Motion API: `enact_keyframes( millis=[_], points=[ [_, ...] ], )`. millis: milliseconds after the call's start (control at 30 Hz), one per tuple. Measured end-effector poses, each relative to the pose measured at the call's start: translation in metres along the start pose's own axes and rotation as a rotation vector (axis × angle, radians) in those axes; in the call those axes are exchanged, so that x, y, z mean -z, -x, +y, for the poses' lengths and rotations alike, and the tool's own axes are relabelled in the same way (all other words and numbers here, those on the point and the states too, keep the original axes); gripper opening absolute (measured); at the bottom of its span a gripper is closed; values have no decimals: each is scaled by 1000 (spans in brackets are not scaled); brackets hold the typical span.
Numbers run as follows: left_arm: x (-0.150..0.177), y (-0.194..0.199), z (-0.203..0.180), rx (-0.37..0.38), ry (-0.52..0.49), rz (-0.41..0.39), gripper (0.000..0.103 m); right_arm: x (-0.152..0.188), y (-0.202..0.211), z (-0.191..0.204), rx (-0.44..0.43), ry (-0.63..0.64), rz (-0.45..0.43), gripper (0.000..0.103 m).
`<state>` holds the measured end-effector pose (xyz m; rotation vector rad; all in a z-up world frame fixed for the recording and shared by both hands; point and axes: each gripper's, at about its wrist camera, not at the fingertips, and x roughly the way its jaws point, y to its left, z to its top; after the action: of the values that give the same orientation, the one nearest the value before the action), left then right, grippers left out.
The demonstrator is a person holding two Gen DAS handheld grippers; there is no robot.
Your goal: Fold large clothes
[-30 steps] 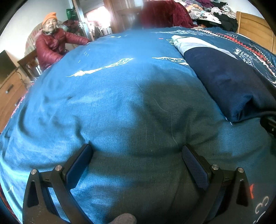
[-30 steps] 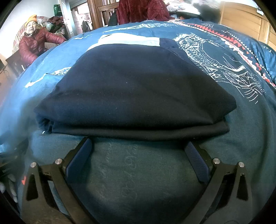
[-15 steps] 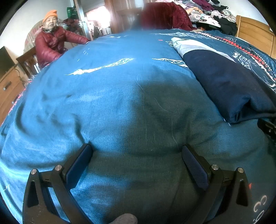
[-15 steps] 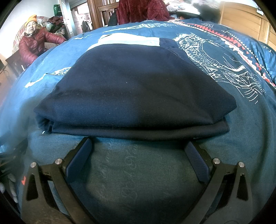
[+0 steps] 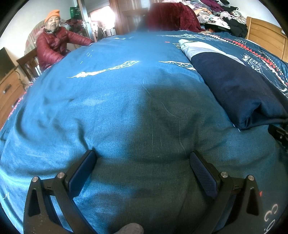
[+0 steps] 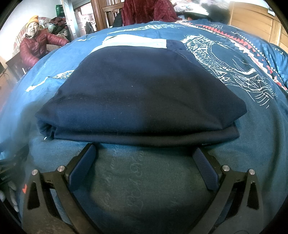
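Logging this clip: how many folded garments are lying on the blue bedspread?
1: a folded navy garment just ahead of the open right hand-held gripper, right of the left hand-held gripper. Loose clothes beyond the bed could hide more.

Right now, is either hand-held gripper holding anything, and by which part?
Nothing is held. The left hand-held gripper is open over bare blue duvet; the right hand-held gripper is open, just short of the folded navy fabric garment.

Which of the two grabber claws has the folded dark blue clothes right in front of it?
The right gripper: the folded navy garment lies just beyond its open fingers. The left gripper faces only bare blue bedspread.
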<state>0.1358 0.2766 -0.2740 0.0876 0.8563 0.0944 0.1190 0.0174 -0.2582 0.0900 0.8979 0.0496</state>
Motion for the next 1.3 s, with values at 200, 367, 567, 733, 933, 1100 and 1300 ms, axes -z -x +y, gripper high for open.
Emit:
enact_keyframes(
  millis=[200,367,567,733,933,1100,1300],
  points=[
    [0,0,0,3,2,0,103,0,0,0,0,0,0,103],
    [0,0,0,4,3,0,103,0,0,0,0,0,0,103],
    [0,-1,1,9,6,1,103,0,0,0,-1,0,0,103],
    [-1,-2,1,11,8,1,103,0,0,0,-1,0,0,103],
    [-1,-2,0,15,10,1,103,0,0,0,-1,0,0,103],
    [-1,-1,1,17,11,0,103,0,0,0,-1,0,0,103],
    [-1,-1,1,17,11,0,103,0,-1,0,-1,0,0,103]
  ],
)
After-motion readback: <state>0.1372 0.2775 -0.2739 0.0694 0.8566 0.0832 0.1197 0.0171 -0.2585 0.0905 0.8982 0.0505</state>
